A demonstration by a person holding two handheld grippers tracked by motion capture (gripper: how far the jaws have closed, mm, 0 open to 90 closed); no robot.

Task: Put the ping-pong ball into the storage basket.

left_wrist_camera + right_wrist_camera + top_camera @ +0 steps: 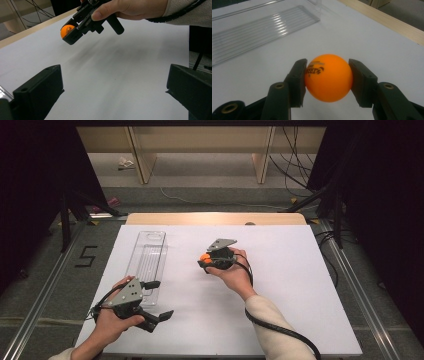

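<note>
1. Left gripper [159, 301], black two-jaw tool with a grey three-cornered plate on top, sits nearest the camera at the table's front left, held in the person's left hand [111, 320]. Jaws spread wide, nothing between them; in the left gripper view they stand far apart over bare white surface.
2. Clear ribbed plastic tray [148, 257], long and narrow, lies on the white table sheet [280, 320] just beyond the left gripper; one left jaw tip overlaps its near end. Contact: cannot tell.
3. Right gripper [202, 261], same black build, held in the right hand [235, 272] near the table's middle, right of the tray and apart from it.
4. Its jaws pinch a small orange table-tennis ball with black print [328, 77], one pad on each side, print facing the camera.
5. Ball is lifted off the sheet, clear of the surface in the left gripper view [67, 30].
6. Black cable [280, 330] trails from the right gripper along the sleeve.
</note>
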